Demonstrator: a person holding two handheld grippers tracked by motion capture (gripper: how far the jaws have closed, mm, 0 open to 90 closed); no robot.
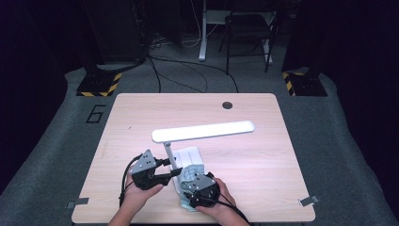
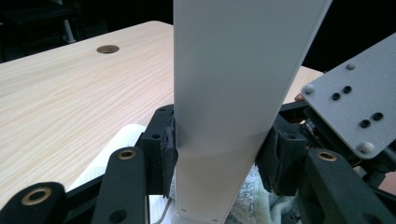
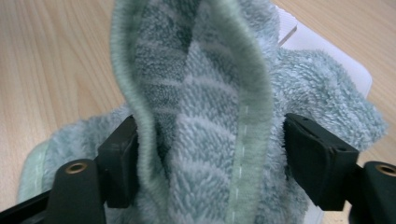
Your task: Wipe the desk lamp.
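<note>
Left claw (image 1: 175, 173) pinches the desk lamp's stem (image 2: 224, 140); keep it steady while the spread right claw (image 3: 210, 154) re-grips the towel (image 3: 201, 93).

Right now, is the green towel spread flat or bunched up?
Bunched up. The towel rises in folds between the right tongs, hemmed edges standing upright, and lies heaped on the white lamp base.
</note>
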